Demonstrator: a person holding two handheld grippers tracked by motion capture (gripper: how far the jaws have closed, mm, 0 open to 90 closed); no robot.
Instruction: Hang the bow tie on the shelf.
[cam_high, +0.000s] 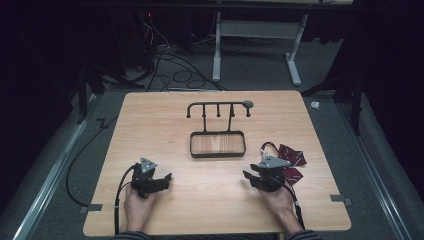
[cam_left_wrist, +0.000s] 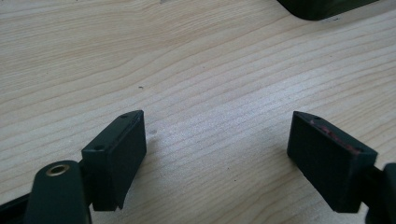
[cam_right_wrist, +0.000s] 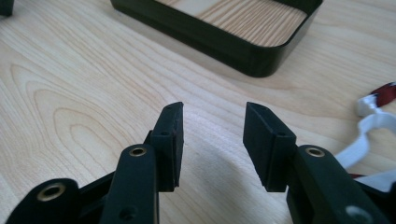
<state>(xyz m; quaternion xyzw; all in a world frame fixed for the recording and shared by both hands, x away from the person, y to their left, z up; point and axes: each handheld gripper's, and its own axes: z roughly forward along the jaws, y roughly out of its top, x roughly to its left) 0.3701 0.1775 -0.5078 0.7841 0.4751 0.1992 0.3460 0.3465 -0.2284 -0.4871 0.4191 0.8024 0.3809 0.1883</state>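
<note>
- Plainly, the right gripper (cam_high: 252, 176) rests low on the wooden table (cam_high: 150, 120) in the person's right hand (cam_high: 278, 199); in the right gripper view its jaws stand apart with only bare wood between them, so it holds nothing
- Likewise the left gripper (cam_high: 167, 177), held in the left hand (cam_high: 136, 206), sits on the near left of the table; the left gripper view shows its jaws spread wide over empty wood grain, gripping nothing
- Just beside the right gripper, touching or nearly touching its far side, lies the dark red bow tie (cam_high: 291, 159); it is the thing nearest either tool, so I judge it the piece in hand
- Its cloth is maroon with pale stripes, folded into stiff wings; a white strap (cam_right_wrist: 369, 125) curls off it on the table, seen at the right edge of the right gripper view
- Further out, at mid-table, stands the black rack (cam_high: 218, 106) with hanging pegs, rising from a shallow black tray (cam_high: 217, 155) with a wood-grain floor; its near corner shows in the right gripper view (cam_right_wrist: 261, 65)
- As I judge it, the work has barely begun: the bow tie lies untouched and the rack is bare; the next move calls for turning the right gripper toward the tie, closing on a wing or the strap, and lifting without snagging the loose band
</note>
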